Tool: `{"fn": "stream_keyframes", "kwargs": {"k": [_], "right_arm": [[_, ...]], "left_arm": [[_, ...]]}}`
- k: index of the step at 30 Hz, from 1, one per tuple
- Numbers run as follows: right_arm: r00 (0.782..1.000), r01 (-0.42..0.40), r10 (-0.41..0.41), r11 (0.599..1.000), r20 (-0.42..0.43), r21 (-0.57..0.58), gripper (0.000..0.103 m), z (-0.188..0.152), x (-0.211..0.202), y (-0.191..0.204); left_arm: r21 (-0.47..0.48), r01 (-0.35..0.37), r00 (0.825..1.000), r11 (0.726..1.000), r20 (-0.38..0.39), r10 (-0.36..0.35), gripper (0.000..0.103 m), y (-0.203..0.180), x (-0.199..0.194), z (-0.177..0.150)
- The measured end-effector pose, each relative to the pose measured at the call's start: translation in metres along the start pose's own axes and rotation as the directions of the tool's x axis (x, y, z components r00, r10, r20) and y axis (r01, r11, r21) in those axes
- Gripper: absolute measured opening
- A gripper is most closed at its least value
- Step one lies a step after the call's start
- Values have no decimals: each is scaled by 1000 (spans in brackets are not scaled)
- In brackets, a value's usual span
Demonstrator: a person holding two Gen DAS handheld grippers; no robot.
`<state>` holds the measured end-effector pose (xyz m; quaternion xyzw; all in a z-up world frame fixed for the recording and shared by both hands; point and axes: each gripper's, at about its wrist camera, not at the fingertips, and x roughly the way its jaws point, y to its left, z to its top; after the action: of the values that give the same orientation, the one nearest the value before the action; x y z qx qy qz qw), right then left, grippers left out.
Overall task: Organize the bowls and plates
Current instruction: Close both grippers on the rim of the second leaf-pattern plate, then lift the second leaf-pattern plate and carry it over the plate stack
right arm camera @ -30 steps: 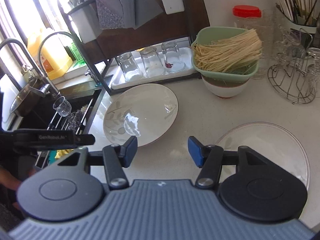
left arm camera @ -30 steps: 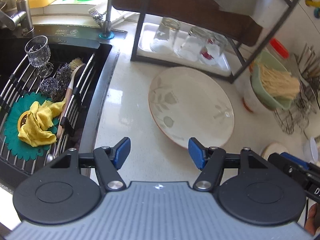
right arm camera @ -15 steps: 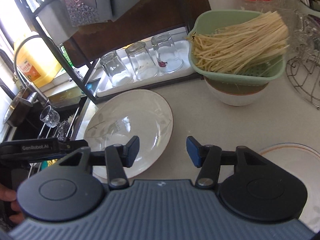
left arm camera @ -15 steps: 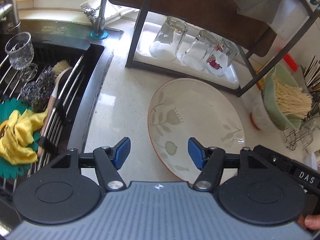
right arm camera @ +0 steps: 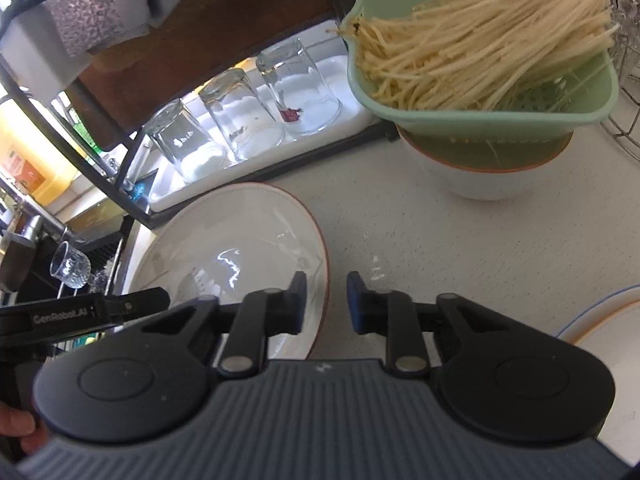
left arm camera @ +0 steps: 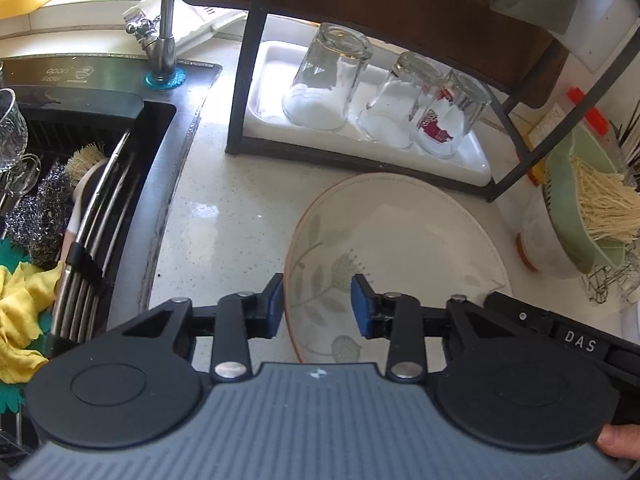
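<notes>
Plate [left arm camera: 400,248] — big, shallow, leaf print, thin brown rim — lies flat on the pale counter [left arm camera: 224,220], just in front of the black rack [left arm camera: 244,80] with the three upturned glasses [left arm camera: 332,80], sink [left arm camera: 80,184] off to its left. I come at it from both sides. My left gripper [left arm camera: 317,305] straddles the plate's near-left rim, jaws closing, one blue pad outside the edge and one over the dish; pads not yet pressing, gap visible on both sides. My right gripper [right arm camera: 325,302] is at the opposite rim [right arm camera: 320,248], jaws closing and narrower, rim edge running up between the pads; I can't see firm contact there either, so I call both still apart.

Risks from here, as I judge them:
- Glazed rim is slick and thin — if either pair bites only the lip, the plate likely pivots and slides out on lift.
- Uneven closing: right pinches before left, nudges the plate toward the sink edge or into the rack leg.
- The lower pad has to get under the rim; if it jams on the counter instead, the grip lands on nothing.
- Lifting tilted could swing the far edge into the glasses.
- The green colander of noodles [right arm camera: 480,52] perched on the white bowl [right arm camera: 480,172] sits near my right side — a wide swing could knock it.
- A second plate [right arm camera: 608,332] lies at the right edge; stacking comes later, not yet begun.
</notes>
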<state>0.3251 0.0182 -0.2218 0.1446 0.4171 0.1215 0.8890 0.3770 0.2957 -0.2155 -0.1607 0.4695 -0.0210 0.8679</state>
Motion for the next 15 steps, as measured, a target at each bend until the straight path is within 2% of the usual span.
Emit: {"fn": "stream_keyframes", "kwargs": {"k": [2, 4, 6, 10, 15], "right_arm": [[1000, -6, 6, 1000, -6, -16, 11, 0, 1, 2], [1000, 1, -1, 999, -5, -44, 12, 1, 1, 5], [1000, -19, 18, 999, -15, -32, 11, 3, 2, 2], [999, -38, 37, 998, -37, -42, 11, 4, -1, -2], [997, -56, 53, 997, -54, -51, 11, 3, -16, -5]], "left_arm": [[-14, 0, 1000, 1000, 1, 0, 28, 3, 1, 1], [2, -16, 1000, 1000, -2, 16, 17, 4, 2, 0], [18, -25, 1000, 1000, -7, 25, 17, 3, 3, -1], [-43, 16, 999, 999, -32, -17, 17, 9, 2, 0], [-43, 32, 999, 999, -37, -34, 16, 1, -10, -1]]}}
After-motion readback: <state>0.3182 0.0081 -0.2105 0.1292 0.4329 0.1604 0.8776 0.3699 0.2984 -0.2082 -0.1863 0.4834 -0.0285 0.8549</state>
